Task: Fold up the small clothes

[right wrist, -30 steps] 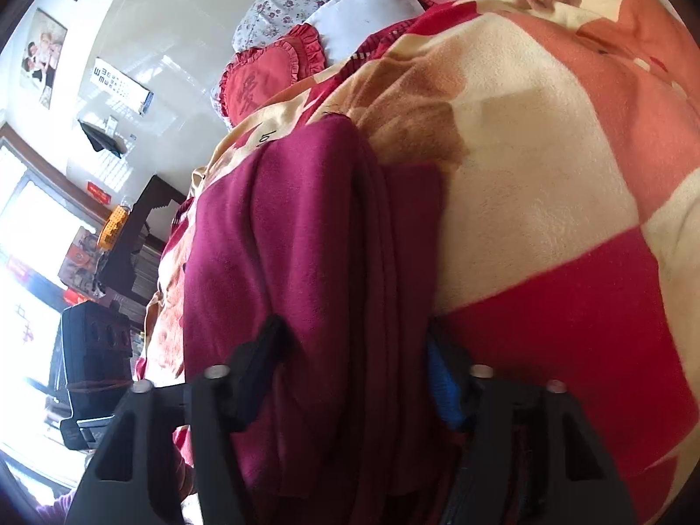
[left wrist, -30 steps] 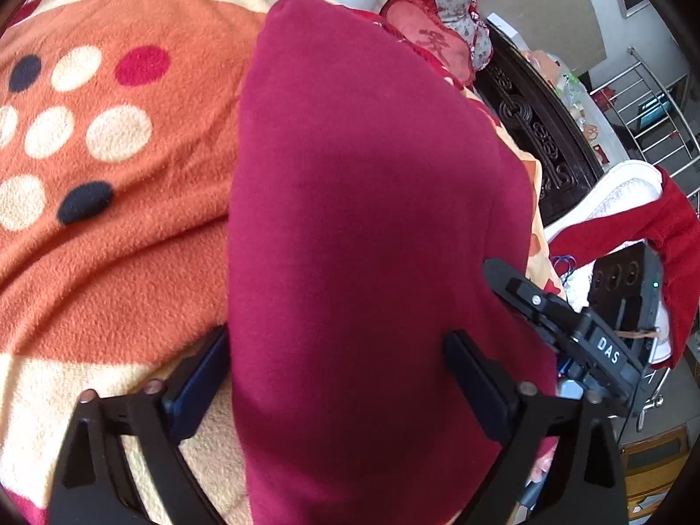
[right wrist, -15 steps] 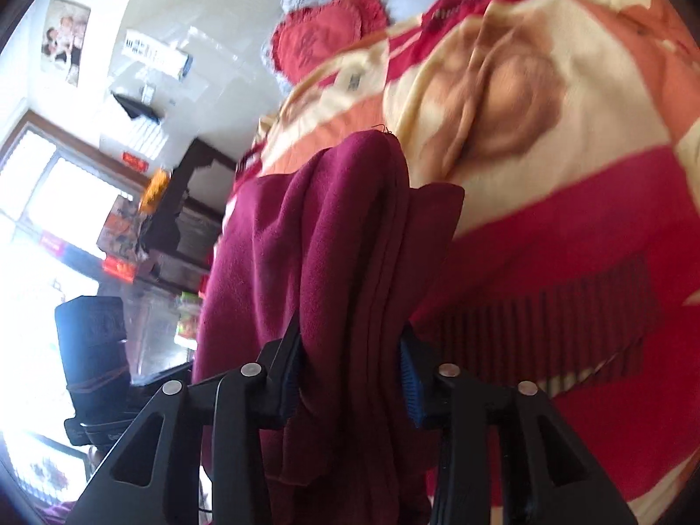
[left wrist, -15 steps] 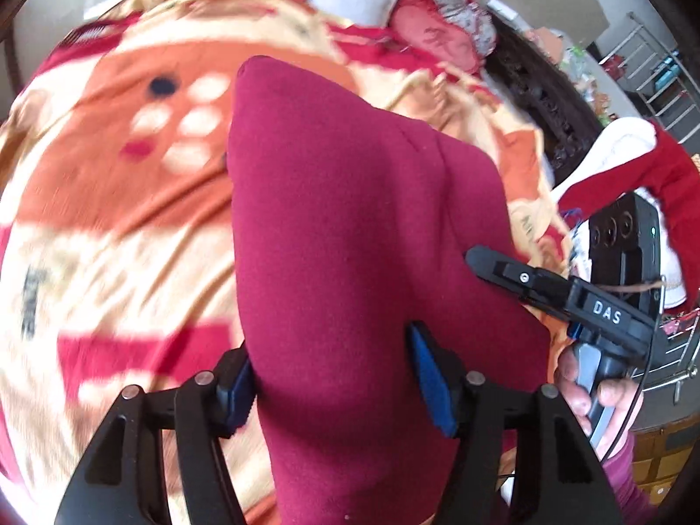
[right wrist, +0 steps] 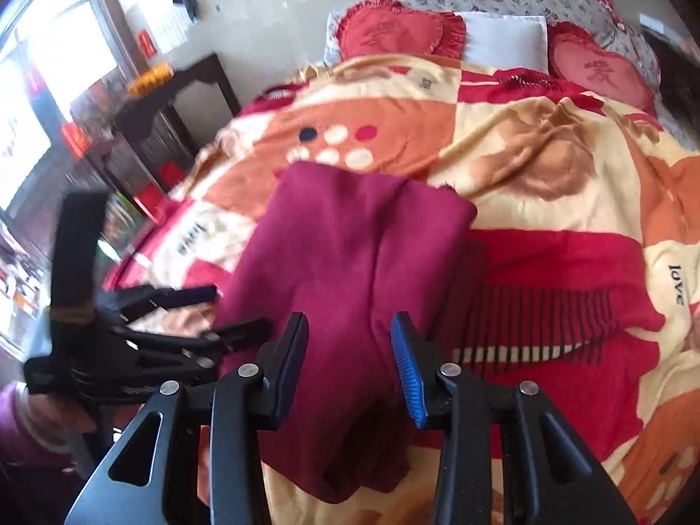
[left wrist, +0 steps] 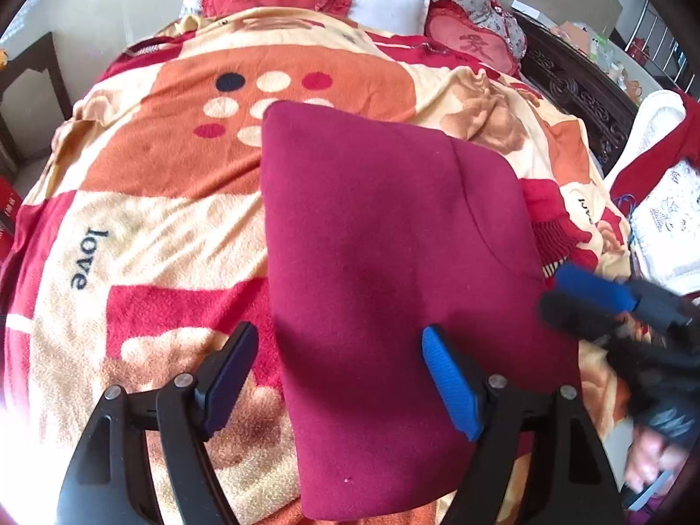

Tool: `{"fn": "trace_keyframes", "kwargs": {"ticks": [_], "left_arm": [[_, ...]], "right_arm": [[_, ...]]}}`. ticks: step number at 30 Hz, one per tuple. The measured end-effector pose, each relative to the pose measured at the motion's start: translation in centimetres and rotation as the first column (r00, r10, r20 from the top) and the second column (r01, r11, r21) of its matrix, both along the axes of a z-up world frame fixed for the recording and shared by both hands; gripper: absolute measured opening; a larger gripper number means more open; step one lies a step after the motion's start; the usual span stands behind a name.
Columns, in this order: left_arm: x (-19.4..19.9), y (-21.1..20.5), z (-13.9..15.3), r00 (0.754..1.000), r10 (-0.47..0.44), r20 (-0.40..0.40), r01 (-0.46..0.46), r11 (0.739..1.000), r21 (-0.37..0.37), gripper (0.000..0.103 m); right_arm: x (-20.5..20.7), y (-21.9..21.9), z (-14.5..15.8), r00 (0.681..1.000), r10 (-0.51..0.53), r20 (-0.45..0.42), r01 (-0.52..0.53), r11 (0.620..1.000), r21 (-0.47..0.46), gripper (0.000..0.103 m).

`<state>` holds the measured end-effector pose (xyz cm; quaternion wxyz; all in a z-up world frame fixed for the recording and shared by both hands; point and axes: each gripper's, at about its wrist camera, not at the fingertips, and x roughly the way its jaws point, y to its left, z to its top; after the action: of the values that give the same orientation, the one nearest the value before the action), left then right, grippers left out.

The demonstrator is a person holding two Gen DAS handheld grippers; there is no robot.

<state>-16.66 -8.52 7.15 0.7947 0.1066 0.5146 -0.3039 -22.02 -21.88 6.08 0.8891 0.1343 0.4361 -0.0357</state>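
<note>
Left gripper (left wrist: 339,376): jaws stand wide, having just been opening. The maroon garment (left wrist: 385,271) lies between them, but the dark left-hand pad stands clear of its edge, with blanket showing in the gap. The blue right-hand pad lies against or over the cloth; whether it presses cannot be told. No grip is evident.

Right gripper (right wrist: 348,367): jaws narrow, having just been closing. A bunched, folded portion of the same garment passes between the two blue pads, which sit against the cloth on both sides. The fabric bulges above and hangs in a fold below them. The garment is held at this point.

Garment: folded lengthwise into a long panel. In the left wrist view it lies smooth, running away from the gripper across the bed, its far end reaching the spotted patch of the blanket (left wrist: 153,218). In the right wrist view a vertical crease runs down its middle.

Blanket: fleece, in orange, cream and red blocks, with the word "love" printed on it, covering the bed.

Head of bed: two red frilled cushions (right wrist: 398,35) with a white pillow (right wrist: 503,39) between them, against floral fabric.

Each view shows the other gripper at the side, blurred. A dark carved headboard or furniture piece (left wrist: 577,87) stands to the right of the bed.
</note>
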Motion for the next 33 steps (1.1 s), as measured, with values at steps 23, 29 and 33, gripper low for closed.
{"fn": "trace_keyframes", "kwargs": {"ticks": [23,29,33], "left_arm": [[-3.4,3.4,6.0,0.972,0.102,0.212,-0.082,0.992,-0.099,0.086],[-3.9,4.2,7.2,0.963,0.121,0.243,-0.094,0.989,-0.118,0.086],[-4.2,4.6,7.5,0.960,0.124,0.253,-0.095,0.988,-0.122,0.086]], "right_arm": [[-3.1,1.9,3.2,0.976,-0.211,0.058,0.216,0.969,-0.116,0.038],[-3.2,2.9,3.6,0.975,-0.213,0.058,0.219,0.964,-0.151,0.040],[-3.5,3.1,3.9,0.973,-0.220,0.066,0.228,0.961,-0.155,0.040]]}}
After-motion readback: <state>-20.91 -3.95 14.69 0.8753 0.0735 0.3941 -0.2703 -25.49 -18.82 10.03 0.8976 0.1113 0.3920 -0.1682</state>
